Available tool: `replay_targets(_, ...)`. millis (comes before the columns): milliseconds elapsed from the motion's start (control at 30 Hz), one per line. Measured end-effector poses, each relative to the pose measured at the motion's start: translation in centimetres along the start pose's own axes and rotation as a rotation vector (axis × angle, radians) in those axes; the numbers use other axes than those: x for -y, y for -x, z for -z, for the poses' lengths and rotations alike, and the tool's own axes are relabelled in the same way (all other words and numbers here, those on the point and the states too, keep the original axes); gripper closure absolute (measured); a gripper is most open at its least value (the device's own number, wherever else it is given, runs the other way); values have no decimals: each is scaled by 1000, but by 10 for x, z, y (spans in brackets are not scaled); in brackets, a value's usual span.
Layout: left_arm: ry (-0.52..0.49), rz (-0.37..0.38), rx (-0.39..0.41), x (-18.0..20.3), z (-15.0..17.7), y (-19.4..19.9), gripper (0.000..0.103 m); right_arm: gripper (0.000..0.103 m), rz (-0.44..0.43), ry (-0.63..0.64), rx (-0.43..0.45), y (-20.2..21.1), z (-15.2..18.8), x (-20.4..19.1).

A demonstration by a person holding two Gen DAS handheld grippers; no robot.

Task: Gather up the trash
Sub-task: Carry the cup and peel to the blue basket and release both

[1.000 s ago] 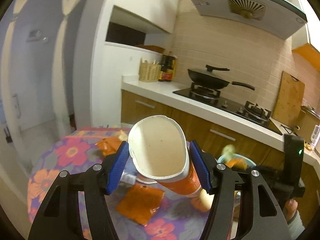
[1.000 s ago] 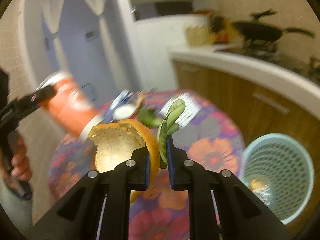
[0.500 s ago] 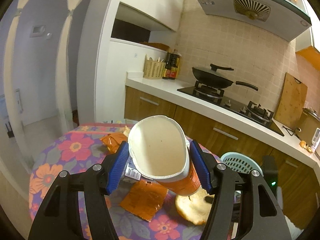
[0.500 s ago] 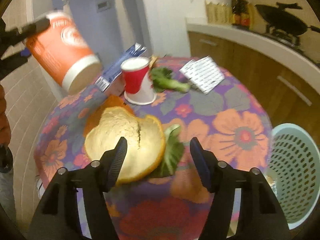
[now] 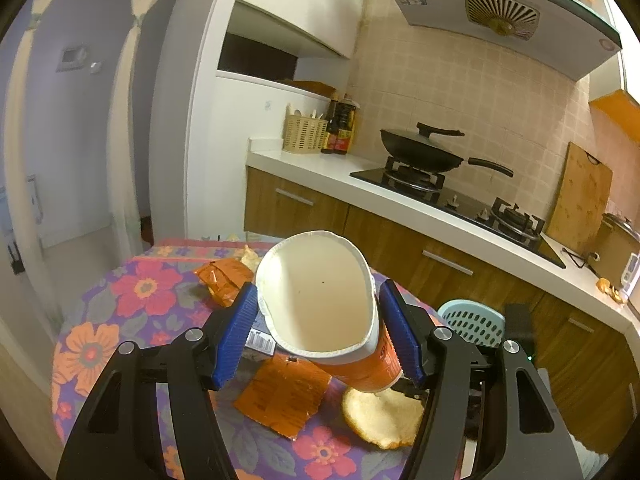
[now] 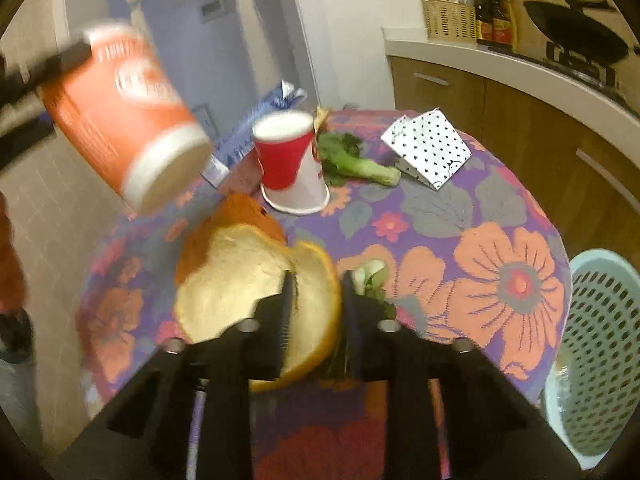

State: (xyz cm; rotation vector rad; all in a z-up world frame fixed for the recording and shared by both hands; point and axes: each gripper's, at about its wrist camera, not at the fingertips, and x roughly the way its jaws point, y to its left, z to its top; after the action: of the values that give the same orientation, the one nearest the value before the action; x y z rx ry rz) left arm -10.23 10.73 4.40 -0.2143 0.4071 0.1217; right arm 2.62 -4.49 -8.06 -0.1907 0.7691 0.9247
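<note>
Right fingers [image 6: 314,296] have just closed, pinching pale-pithed orange peel [image 6: 240,280] — left fingers [image 5: 318,334] clamp the orange cup [image 5: 320,312]

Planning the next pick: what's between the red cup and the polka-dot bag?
A leafy green vegetable stalk lies on the table between the red cup and the polka-dot bag, its leaves nearest the cup. The right wrist view shows it.

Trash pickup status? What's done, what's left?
Done: little visible; basket looks mostly empty. In hand: left gripper grips orange cup; right gripper has just been closing its jaws on peel rim. Left: red cup, greens, dotted paper, orange wrapper.
</note>
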Motion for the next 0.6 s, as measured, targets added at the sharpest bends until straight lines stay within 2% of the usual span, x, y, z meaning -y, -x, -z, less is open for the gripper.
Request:
replay_targets(33,-4,2,0,1,0,0,43,98,22,13,-2,-1,1,-2)
replay_targets(133,-17,20,1,7,-4,-4,43,98,-1,12,60,17,2,-2)
replay_targets(300,-66,64,24,29,-17,-10,43,98,11,-52,192,69,-7,18)
replay_targets(467,-125,125,29,63,-31,-27,43,98,142,-108,271,112,-7,57)
replay_targets(600,-165,176,6,96,-37,-53,42,98,254,-215,306,141,7,106)
